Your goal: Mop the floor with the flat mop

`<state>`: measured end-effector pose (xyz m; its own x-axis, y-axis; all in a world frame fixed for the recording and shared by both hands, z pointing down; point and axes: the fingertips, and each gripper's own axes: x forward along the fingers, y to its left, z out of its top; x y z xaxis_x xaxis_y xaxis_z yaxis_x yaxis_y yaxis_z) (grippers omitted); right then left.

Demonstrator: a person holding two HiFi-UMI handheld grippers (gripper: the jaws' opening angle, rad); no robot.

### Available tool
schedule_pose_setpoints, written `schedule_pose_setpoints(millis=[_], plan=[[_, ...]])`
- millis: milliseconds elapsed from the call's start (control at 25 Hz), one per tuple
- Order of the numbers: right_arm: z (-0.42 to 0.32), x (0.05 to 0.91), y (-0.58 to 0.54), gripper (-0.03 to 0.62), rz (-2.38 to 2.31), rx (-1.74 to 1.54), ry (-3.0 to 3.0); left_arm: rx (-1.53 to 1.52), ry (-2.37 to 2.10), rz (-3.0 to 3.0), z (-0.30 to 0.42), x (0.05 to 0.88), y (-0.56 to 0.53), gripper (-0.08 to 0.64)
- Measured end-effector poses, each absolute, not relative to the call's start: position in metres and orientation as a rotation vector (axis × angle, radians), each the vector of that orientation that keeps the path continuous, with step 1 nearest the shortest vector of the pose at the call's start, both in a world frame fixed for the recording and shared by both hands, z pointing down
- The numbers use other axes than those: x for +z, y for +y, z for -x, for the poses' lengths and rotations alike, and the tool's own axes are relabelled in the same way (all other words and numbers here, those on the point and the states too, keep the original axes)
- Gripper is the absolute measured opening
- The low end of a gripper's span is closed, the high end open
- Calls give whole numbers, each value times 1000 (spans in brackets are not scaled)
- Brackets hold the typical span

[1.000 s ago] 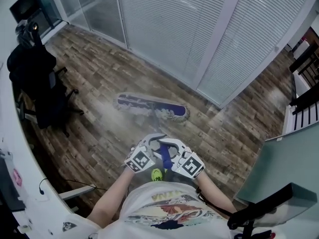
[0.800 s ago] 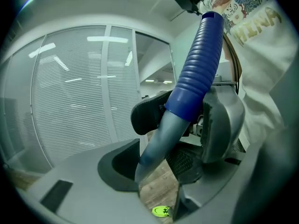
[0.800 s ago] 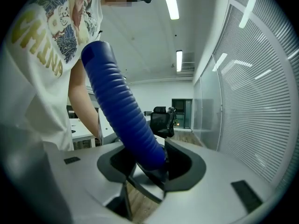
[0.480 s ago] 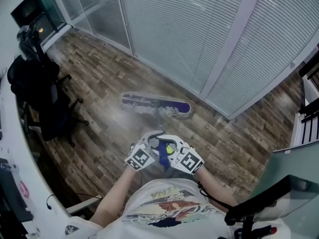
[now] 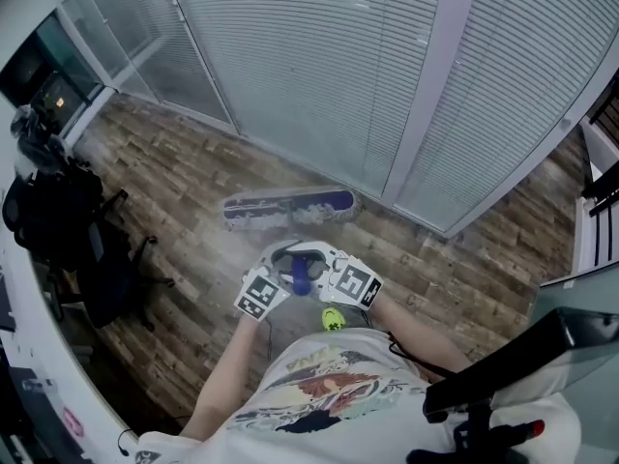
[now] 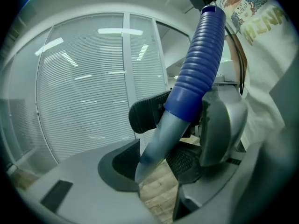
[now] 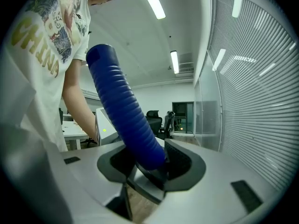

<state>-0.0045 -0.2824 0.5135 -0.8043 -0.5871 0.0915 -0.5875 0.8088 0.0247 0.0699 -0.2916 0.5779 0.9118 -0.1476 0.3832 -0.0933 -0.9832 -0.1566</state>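
In the head view the flat mop head (image 5: 287,208), blue with white fringe, lies on the wood floor close to the foot of the blinds-covered glass wall. Its handle rises to my two grippers, held side by side in front of the person's chest. The left gripper (image 5: 276,269) and the right gripper (image 5: 324,267) are both shut on the handle's blue ribbed grip (image 5: 300,276). In the left gripper view the grey shaft (image 6: 159,139) runs down between the left gripper's (image 6: 149,167) pads. In the right gripper view the blue grip (image 7: 126,111) is clamped in the right gripper (image 7: 145,164).
A black office chair draped with dark clothing (image 5: 58,230) stands at the left beside a white desk edge (image 5: 29,375). The glass wall with blinds (image 5: 319,66) runs across the far side. A dark chair part (image 5: 503,375) juts in at the lower right. A yellow-green shoe (image 5: 333,318) shows below the grippers.
The mop head has slid across the floor toward the glass wall, and both grippers have travelled forward with the handle. The grip of both is unchanged.
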Motion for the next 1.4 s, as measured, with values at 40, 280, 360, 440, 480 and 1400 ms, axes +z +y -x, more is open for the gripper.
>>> schedule_pose_setpoints(millis=[40,280,360,440,480,1400], plan=[[5,516,-286,166,-928,9,-2897,-614,186,2924,-70,580,-296,152],[23,521,-271,169,-849,29,-2876,-703,197,2860,-54,588,-283,152],[30,520,-257,170,-815,27,-2871,-677,233,2895,-49,584,-270,152],[38,521,-241,170,-783,14,-2862,-661,271,2922,-41,583,-256,150],[43,522,-232,172,-777,13,-2860,-666,280,2931,-35,585,-248,150],[126,520,120,172,-522,13,-2892,-676,523,2999,51,582,94,152]])
